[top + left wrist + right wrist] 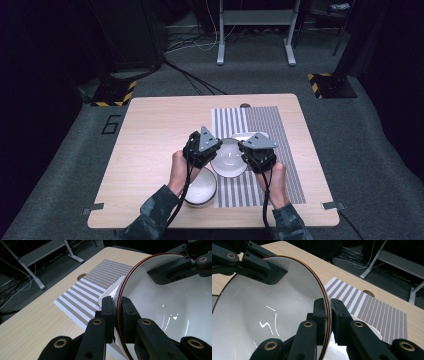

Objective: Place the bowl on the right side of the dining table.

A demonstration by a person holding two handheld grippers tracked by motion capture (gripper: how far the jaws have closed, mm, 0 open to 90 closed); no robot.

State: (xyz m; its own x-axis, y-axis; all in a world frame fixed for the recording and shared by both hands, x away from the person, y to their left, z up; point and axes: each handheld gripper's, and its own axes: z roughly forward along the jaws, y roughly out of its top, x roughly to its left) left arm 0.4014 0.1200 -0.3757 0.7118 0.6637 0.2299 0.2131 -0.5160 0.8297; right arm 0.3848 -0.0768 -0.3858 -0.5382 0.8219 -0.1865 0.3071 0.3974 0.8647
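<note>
Second bowl (201, 187): white, resting on the table (150, 130) left of the striped mat (280, 125), probably waiting.
Left gripper (117, 305): jaws clamped on the held bowl's rim.
Held bowl (228, 157): white, brown-rimmed, over the striped mat, carried from opposite edges for balance.
Right gripper (329, 307): pinching the far rim.
Flat white piece (110, 293): on the mat beyond; possibly a plate.

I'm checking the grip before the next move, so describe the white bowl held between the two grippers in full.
The round, glossy white bowl with a thin brown rim looks ceramic and empty, with light glinting off its inside. It is held above the grey-and-white striped placemat, near a second white bowl on the light wooden table. The left gripper is shut on its rim on one side and the right gripper on the opposite side, each with one finger inside and one outside. Nothing else touches it.
</note>
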